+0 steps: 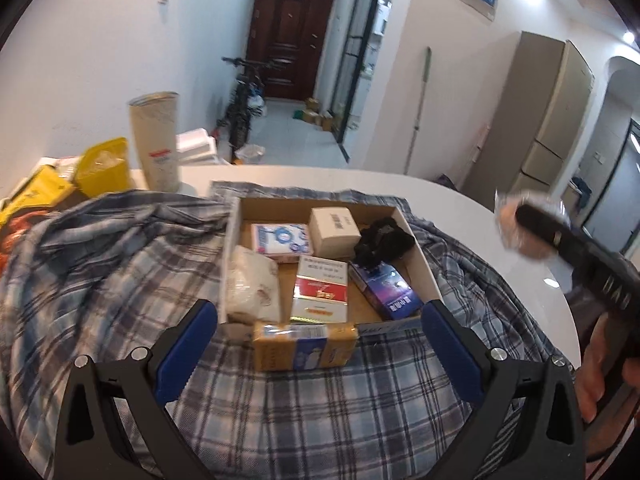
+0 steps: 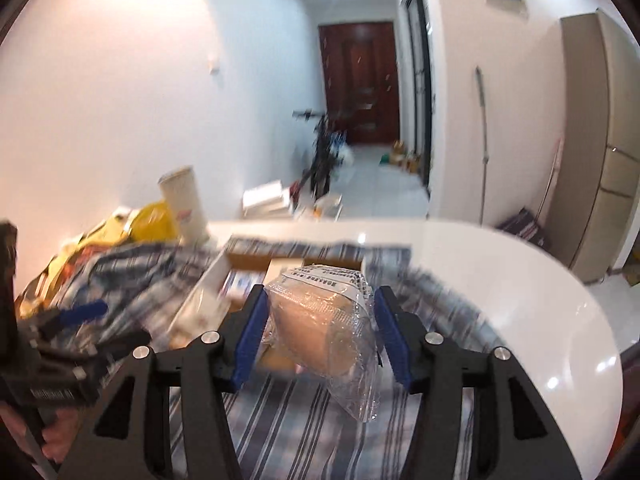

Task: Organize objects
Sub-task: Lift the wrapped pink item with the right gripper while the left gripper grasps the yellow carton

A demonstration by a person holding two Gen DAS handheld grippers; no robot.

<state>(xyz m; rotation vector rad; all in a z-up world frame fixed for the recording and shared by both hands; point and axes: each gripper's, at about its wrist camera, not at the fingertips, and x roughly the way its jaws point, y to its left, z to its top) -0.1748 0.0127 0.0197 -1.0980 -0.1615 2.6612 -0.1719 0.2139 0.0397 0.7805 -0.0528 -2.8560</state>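
the right hand-held gripper (image 2: 320,328) was clamped on a clear-wrapped packet (image 2: 320,320) above the plaid cloth (image 2: 280,420). the left hand-held gripper (image 1: 320,320) stood apart and empty, near the cardboard box (image 1: 234,248) at the surface's (image 2: 500,280) middle.

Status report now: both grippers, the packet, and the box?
Left gripper open, empty. Right gripper shut on plastic-wrapped packet, held clear above cloth. Cardboard box ahead, nothing blocking.

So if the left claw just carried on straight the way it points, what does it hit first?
Most likely the yellow-brown packet lying on the plaid cloth just ahead, between the open left claw fingers. The cardboard box comes right behind it. Depth is hard to judge through the fisheye.
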